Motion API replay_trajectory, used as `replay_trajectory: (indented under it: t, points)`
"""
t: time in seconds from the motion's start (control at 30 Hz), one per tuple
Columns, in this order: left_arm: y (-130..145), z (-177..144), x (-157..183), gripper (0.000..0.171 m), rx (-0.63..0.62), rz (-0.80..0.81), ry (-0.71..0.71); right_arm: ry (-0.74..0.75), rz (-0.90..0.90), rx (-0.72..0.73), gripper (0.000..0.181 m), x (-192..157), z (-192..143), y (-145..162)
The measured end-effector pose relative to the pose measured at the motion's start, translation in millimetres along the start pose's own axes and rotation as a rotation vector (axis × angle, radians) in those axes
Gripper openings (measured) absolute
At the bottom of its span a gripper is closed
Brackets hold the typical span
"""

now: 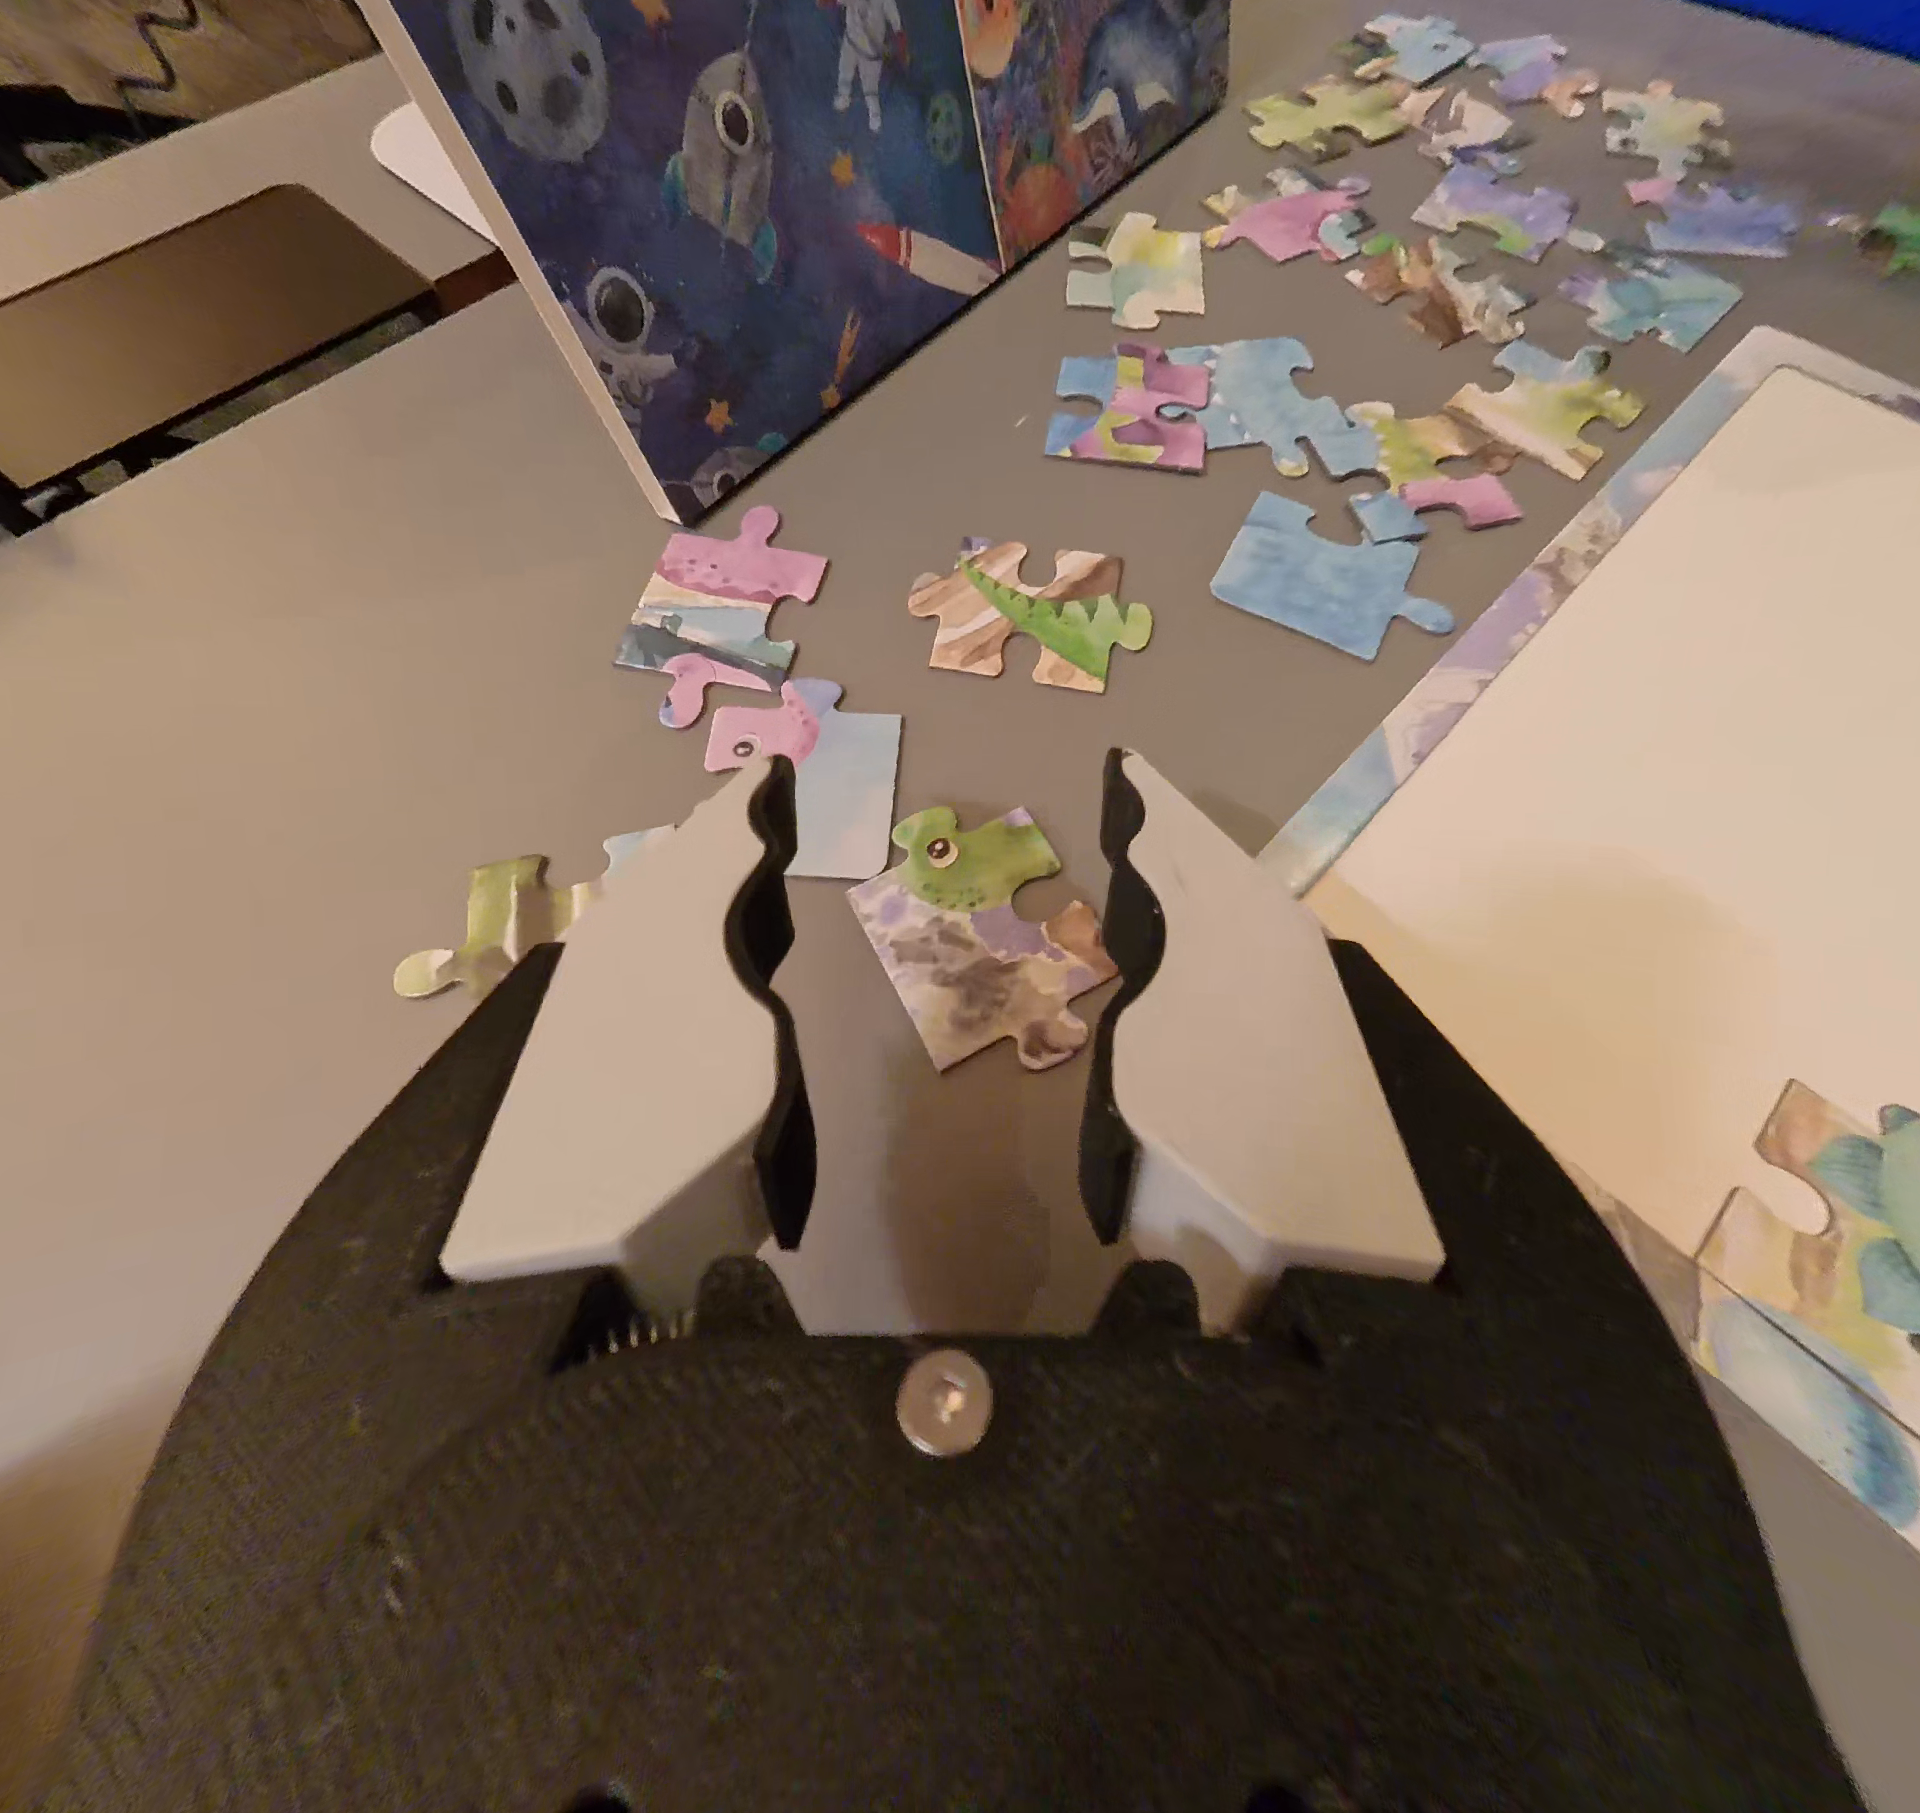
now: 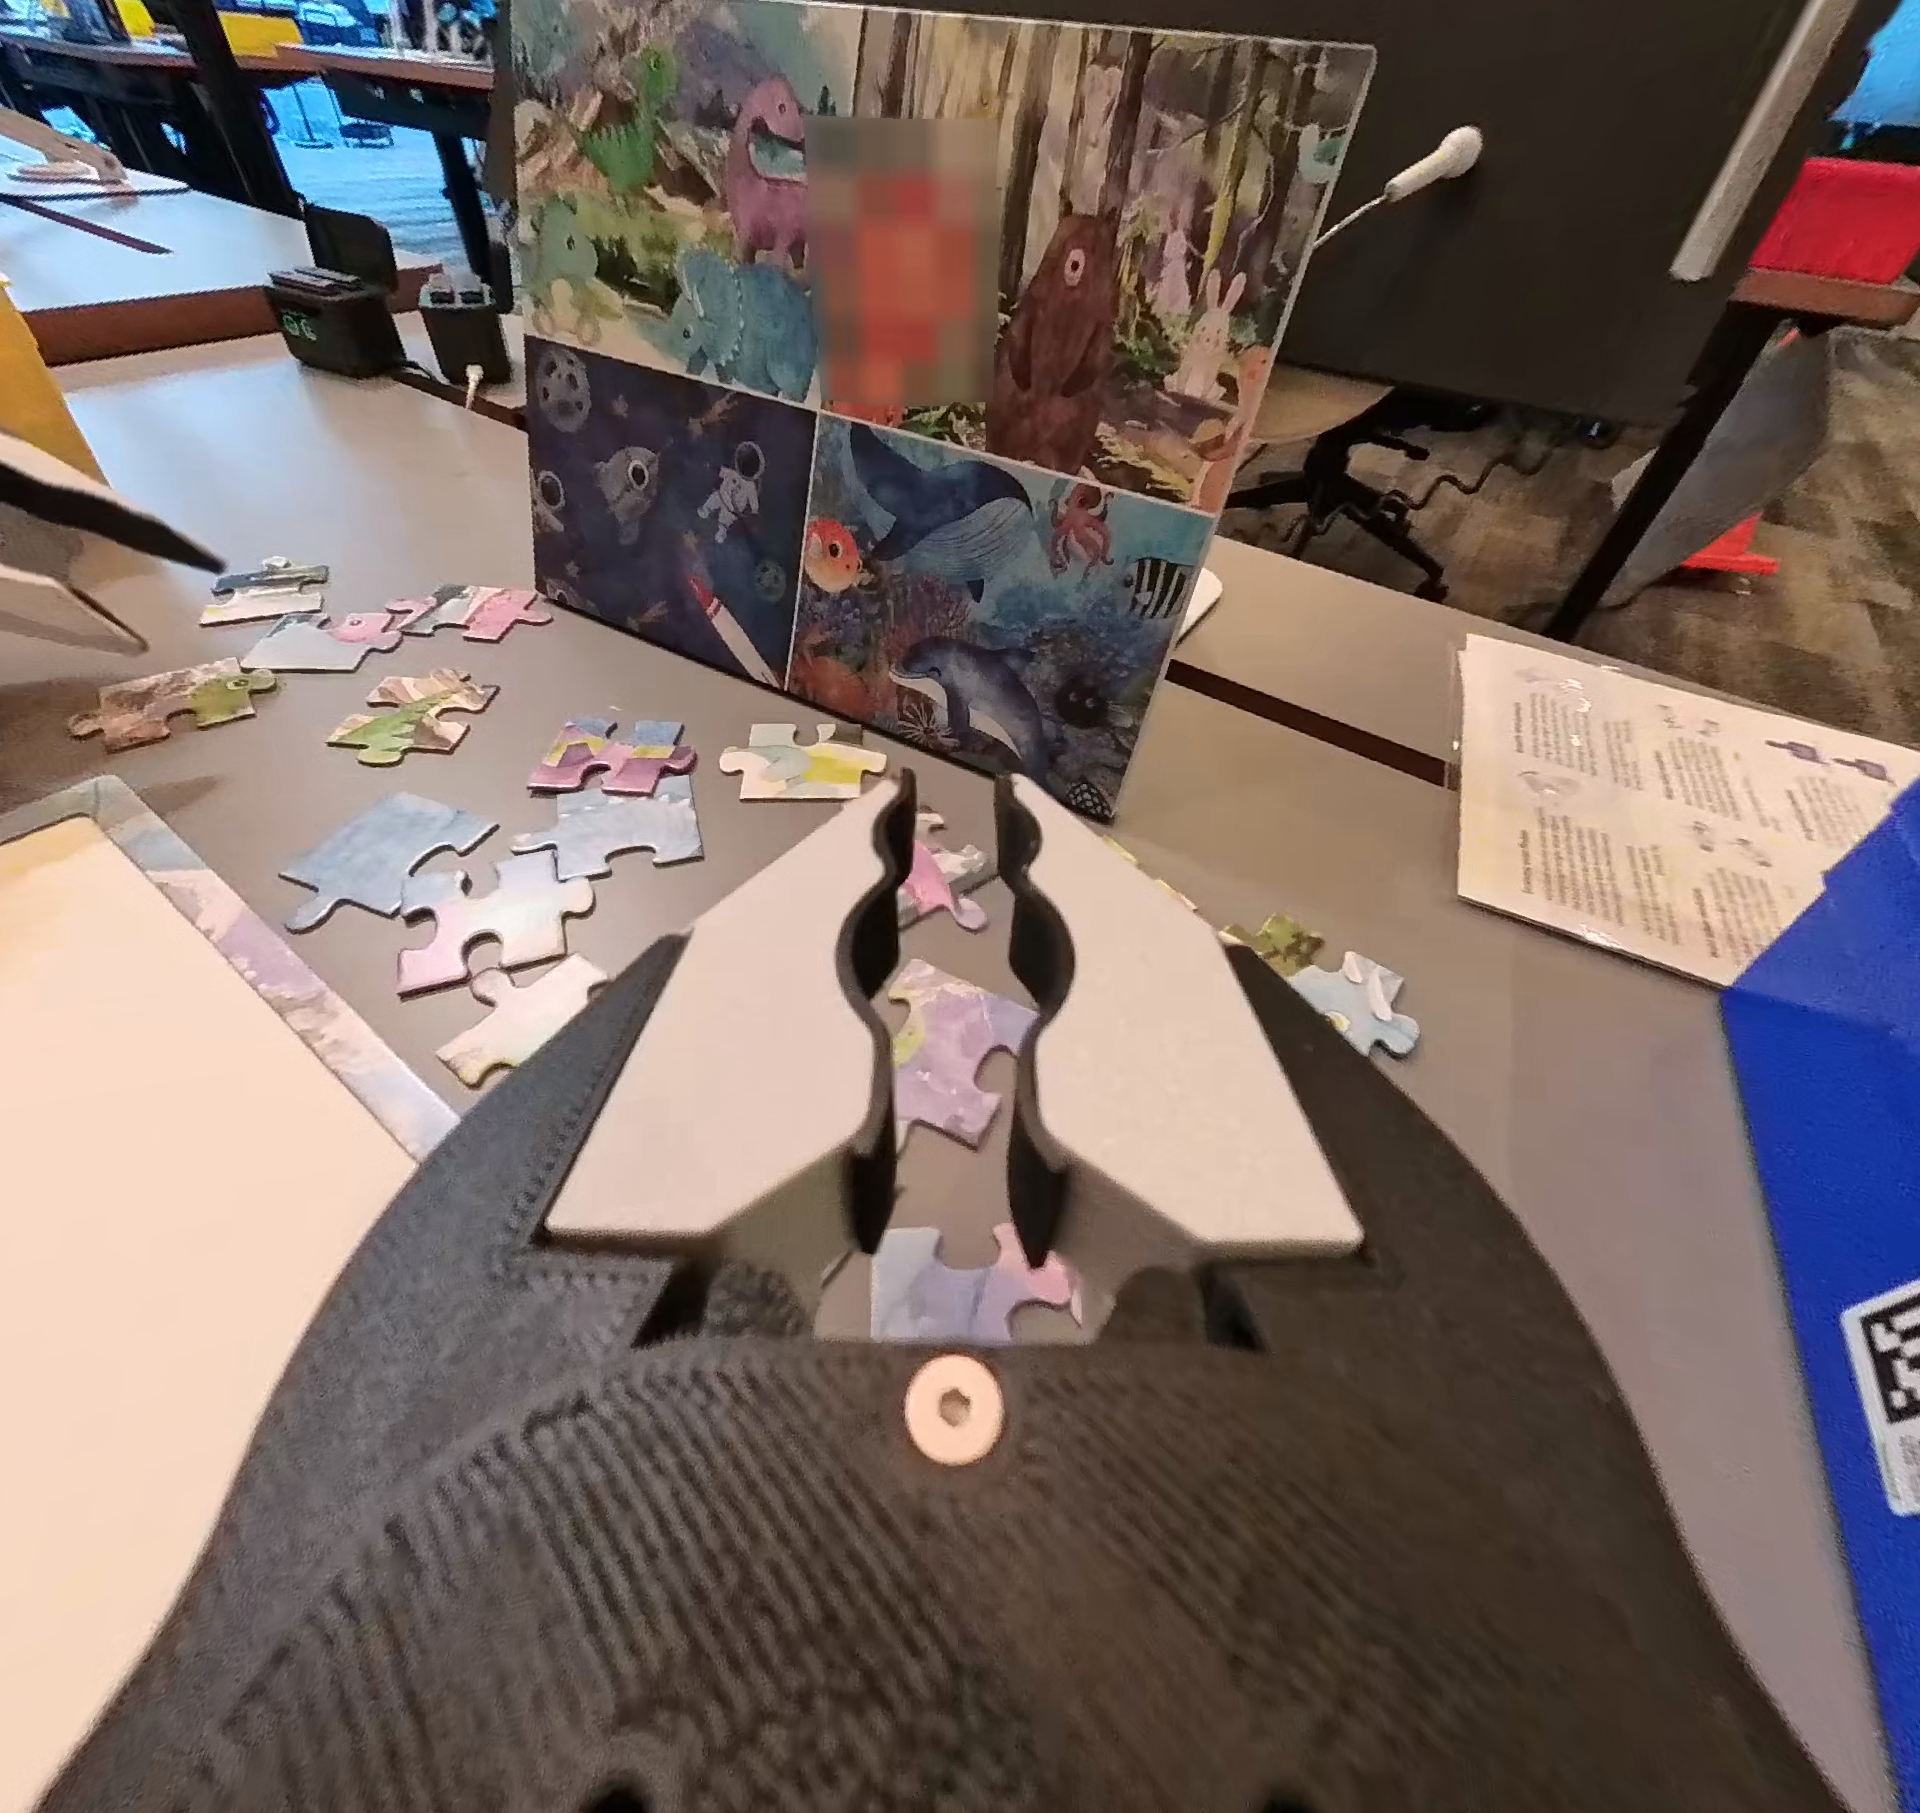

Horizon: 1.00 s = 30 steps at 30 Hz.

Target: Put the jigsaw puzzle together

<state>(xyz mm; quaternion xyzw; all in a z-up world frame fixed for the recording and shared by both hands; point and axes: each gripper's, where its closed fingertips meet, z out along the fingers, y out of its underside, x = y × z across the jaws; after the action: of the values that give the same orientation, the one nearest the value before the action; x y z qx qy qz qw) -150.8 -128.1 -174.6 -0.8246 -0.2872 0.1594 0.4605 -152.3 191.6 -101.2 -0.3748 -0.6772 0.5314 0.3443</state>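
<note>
Left tongs [image 1: 945, 776]: wide open, holding nothing, low over the bench [image 1: 312, 724]; the frog piece [image 1: 977, 942] lies flat between the two fingers.
Right tongs [image 2: 951, 792]: open only a narrow gap, nothing held; a purple piece [image 2: 951, 1046] lies on the bench under the gap.
Tray [image 1: 1621, 776]: at the bench's near edge, mostly bare; a few pieces are fitted in its near corner.
Loose pieces [image 1: 1320, 423]: scattered between the tray and the picture board [image 1: 727, 153].
Risk: the frog piece is thin and flat, so the fingers may slide over it or push it under a neighbour piece.
</note>
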Motion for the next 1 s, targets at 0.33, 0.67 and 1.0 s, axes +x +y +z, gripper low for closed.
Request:
replay_trajectory:
  t: [0.33,0.67,1.0]
  points:
    - [-5.1,-6.9,-6.1,0.040,0.047,-0.006,-0.030,0.063,0.044,0.117,0.000,17.8,-20.0,-22.0]
    - [-6.6,-7.4,-13.7,0.015,0.060,-0.011,-0.076,0.168,0.026,0.038,0.000,53.3,-31.0,-2.1]
    - [-1.9,-2.5,-14.2,0.000,0.025,0.054,-0.114,0.219,0.030,0.143,0.000,73.6,-55.2,-13.8]
